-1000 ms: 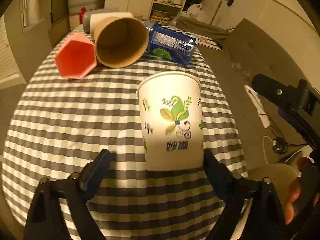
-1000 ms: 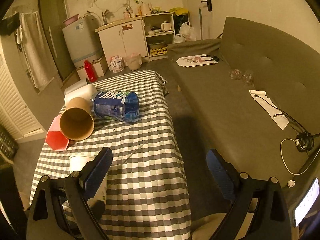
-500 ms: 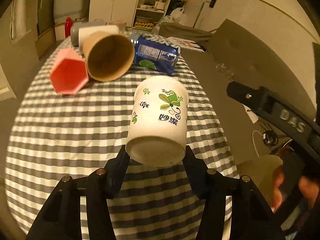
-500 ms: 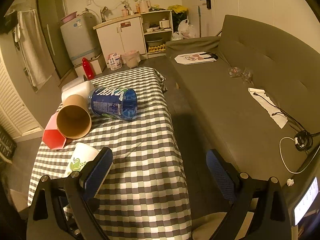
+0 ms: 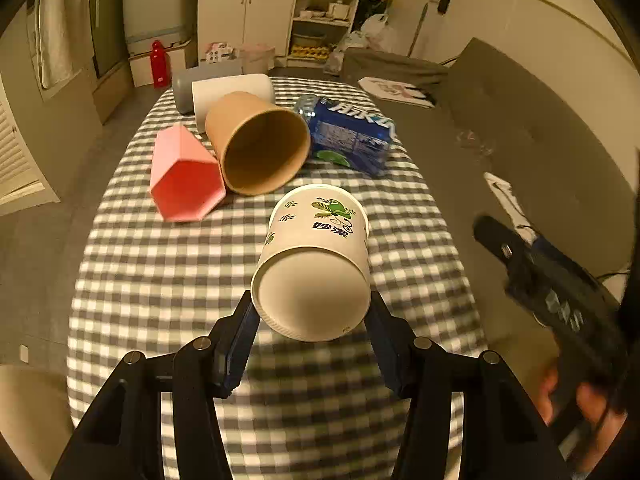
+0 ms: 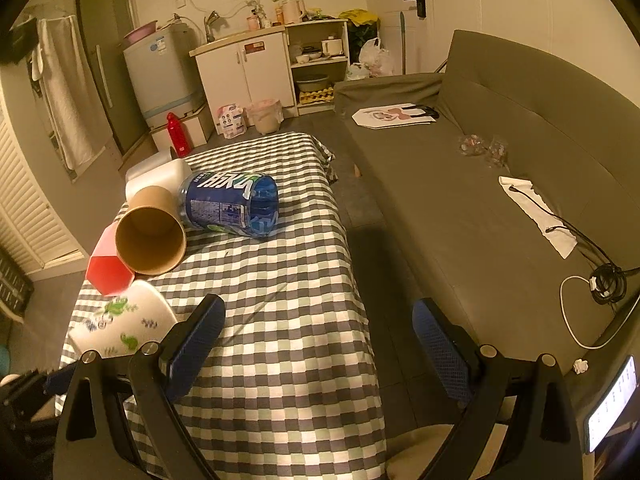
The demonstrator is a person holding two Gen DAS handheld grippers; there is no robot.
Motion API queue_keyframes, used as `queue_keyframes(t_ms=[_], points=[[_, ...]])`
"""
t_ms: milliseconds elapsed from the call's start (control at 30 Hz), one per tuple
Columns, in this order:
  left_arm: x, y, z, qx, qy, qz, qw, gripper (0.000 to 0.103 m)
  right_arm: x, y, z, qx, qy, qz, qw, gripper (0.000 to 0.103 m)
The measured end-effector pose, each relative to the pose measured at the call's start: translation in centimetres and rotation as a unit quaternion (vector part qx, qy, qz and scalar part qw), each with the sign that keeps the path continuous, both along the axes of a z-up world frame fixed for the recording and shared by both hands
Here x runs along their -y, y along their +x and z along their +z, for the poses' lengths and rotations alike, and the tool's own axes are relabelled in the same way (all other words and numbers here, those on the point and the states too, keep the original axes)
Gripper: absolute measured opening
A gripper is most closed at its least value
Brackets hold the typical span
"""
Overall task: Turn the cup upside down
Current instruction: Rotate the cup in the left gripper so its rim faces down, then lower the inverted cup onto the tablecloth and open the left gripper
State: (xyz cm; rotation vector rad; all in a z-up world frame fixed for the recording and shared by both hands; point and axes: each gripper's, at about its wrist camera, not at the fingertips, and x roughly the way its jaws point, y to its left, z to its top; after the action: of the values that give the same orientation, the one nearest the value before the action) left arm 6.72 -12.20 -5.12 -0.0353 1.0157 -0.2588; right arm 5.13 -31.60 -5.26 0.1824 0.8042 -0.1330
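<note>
A white paper cup with green leaf print is held in my left gripper, which is shut on its base end. The cup is lifted above the checked table and tipped, its bottom facing the camera and its mouth pointing away and down. It also shows in the right wrist view, tilted at the lower left. My right gripper is open and empty, off the table's right front edge; it shows in the left wrist view at the right.
Lying on their sides at the table's far end are a brown paper cup, a pink hexagonal cup, a white cup and a blue bottle. A grey sofa runs along the right.
The left gripper closed on the upright cup, lifted it and has been tipping it over; its bottom now faces the camera. The right gripper stayed open and nearly still.
</note>
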Motion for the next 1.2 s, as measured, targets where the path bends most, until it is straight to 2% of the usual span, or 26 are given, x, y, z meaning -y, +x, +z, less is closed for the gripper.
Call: queue_keyframes(t_ms=[167,267,400,567,667,967,1200], points=[[0.8,2.3,0.2,-0.024,0.024,0.002,0.9994,0.055,0.1,0.1,-0.1,-0.003,0.0,0.0,1.0,0.095],[0.5,2.1,0.8,-0.033,0.036,-0.008,0.9988,0.055,0.2,0.1,-0.2,-0.004,0.001,-0.002,1.0,0.095],[-0.5,1.2,1.3,-0.073,0.066,-0.033,0.9946,0.055,0.4,0.3,-0.4,-0.01,0.003,-0.002,1.0,0.095],[-1.2,1.3,1.3,-0.088,0.106,-0.049,0.9892,0.055,-0.2,0.6,-0.4,-0.011,0.003,0.009,1.0,0.095],[-1.2,1.9,0.6,-0.085,0.117,-0.046,0.9884,0.055,-0.2,0.8,-0.6,-0.016,0.004,0.011,1.0,0.095],[-0.8,3.5,-0.6,-0.076,0.105,-0.034,0.9909,0.055,0.5,0.8,-0.8,-0.021,0.009,0.001,1.0,0.095],[-1.6,2.0,0.2,-0.037,0.097,-0.039,0.9938,0.058,0.3,0.9,-0.8,-0.018,0.004,0.004,1.0,0.095]])
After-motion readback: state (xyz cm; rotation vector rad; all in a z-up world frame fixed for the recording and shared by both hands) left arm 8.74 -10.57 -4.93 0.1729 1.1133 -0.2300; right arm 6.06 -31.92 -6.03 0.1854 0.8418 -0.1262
